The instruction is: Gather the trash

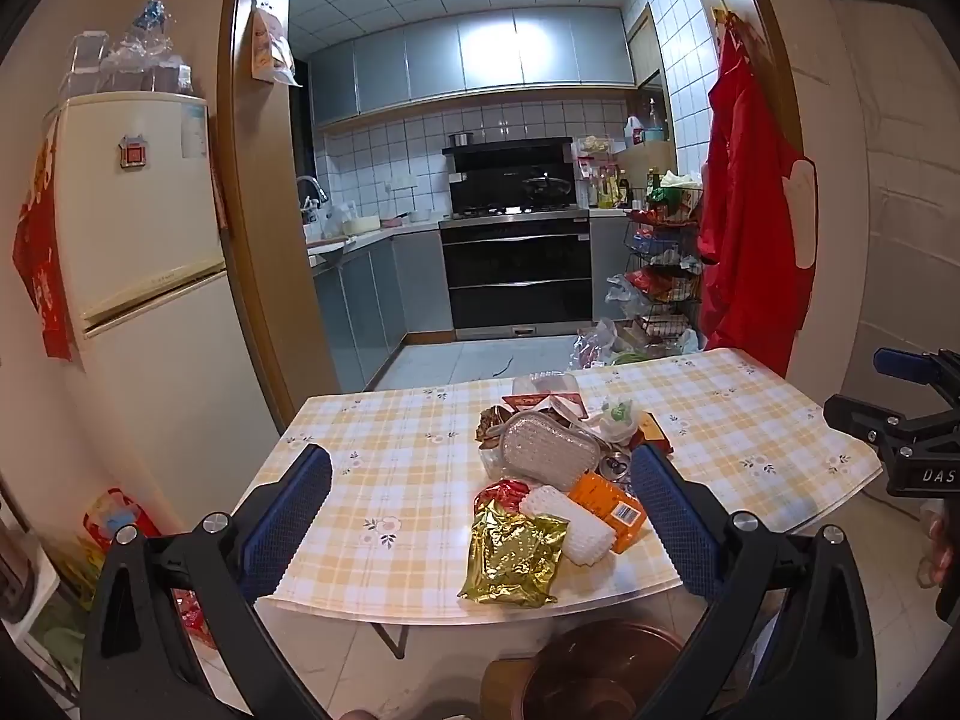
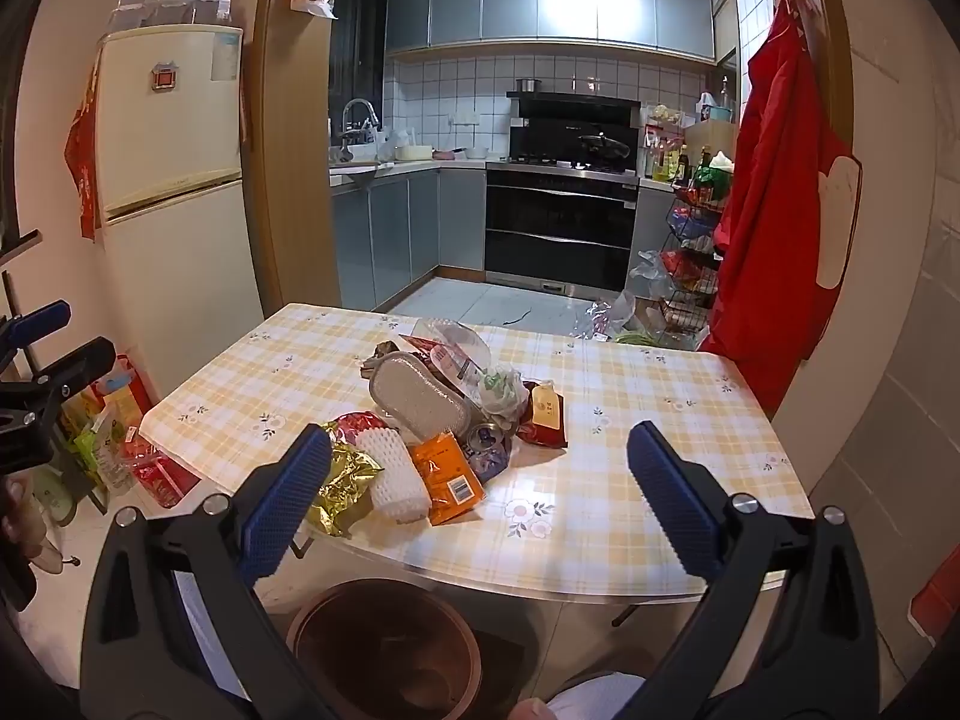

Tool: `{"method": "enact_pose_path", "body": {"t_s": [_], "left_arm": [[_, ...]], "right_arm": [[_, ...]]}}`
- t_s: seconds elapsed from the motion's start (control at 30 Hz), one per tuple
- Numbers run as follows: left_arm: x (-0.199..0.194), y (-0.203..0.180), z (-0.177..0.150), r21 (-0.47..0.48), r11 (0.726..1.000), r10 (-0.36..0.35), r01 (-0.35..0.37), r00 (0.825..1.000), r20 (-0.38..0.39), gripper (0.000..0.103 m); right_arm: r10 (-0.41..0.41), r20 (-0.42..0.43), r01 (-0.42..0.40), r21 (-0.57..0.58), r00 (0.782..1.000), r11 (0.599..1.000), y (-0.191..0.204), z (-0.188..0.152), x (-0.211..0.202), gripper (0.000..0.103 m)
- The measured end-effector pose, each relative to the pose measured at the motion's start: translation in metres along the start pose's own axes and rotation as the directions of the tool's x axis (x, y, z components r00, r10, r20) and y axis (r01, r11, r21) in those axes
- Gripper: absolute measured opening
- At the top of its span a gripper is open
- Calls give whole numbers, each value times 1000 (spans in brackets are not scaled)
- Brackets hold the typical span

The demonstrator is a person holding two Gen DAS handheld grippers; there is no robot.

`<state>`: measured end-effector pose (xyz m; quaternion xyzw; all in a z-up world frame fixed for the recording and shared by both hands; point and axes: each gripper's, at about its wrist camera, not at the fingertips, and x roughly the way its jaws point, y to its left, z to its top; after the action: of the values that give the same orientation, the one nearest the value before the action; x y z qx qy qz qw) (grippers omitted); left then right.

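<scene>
A pile of trash lies on the checked table (image 1: 390,480) (image 2: 630,408): a gold foil bag (image 1: 510,558) (image 2: 345,483), a white foam net (image 1: 570,519) (image 2: 396,471), an orange packet (image 1: 609,510) (image 2: 447,474), a foil tray (image 1: 549,447) (image 2: 417,402), a crushed can (image 2: 486,438) and wrappers. A brown bin (image 2: 384,654) (image 1: 594,678) stands on the floor under the near table edge. My left gripper (image 1: 480,492) is open above the near edge, its fingers either side of the pile. My right gripper (image 2: 480,468) is open and empty, right of the pile.
A fridge (image 1: 138,240) stands at the left wall. Bags lie on the floor left of the table (image 2: 120,438). A red apron (image 2: 774,210) hangs at the right by a wire rack (image 2: 684,252). The kitchen with an oven (image 1: 516,276) lies beyond the table.
</scene>
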<state>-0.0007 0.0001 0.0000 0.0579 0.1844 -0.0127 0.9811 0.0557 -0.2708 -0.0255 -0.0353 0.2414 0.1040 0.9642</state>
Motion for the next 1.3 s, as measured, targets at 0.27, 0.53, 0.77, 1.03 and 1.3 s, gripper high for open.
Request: {"method": "enact_pose_path", "body": {"t_s": [0.27, 0.53, 0.77, 1.03, 1.3], "left_arm": [[-6, 4, 10, 13, 1000, 5, -5, 1000, 0, 98], [-6, -1, 5, 24, 1000, 9, -9, 1000, 5, 98], [-5, 1, 3, 22, 1000, 10, -10, 1000, 7, 98], [-6, 2, 2, 28, 1000, 8, -8, 1000, 2, 98], [-4, -1, 0, 32, 999, 9, -9, 1000, 2, 98]], "right_arm": [[0, 8, 0, -2, 1000, 1000, 1, 1, -1, 97], [2, 4, -2, -2, 1000, 1000, 0, 1, 0, 97], [0, 6, 0, -2, 1000, 1000, 3, 1, 0, 97], [-1, -1, 1, -3, 1000, 1000, -5, 1, 1, 97], [-5, -5, 5, -8, 1000, 1000, 3, -1, 2, 97]]}}
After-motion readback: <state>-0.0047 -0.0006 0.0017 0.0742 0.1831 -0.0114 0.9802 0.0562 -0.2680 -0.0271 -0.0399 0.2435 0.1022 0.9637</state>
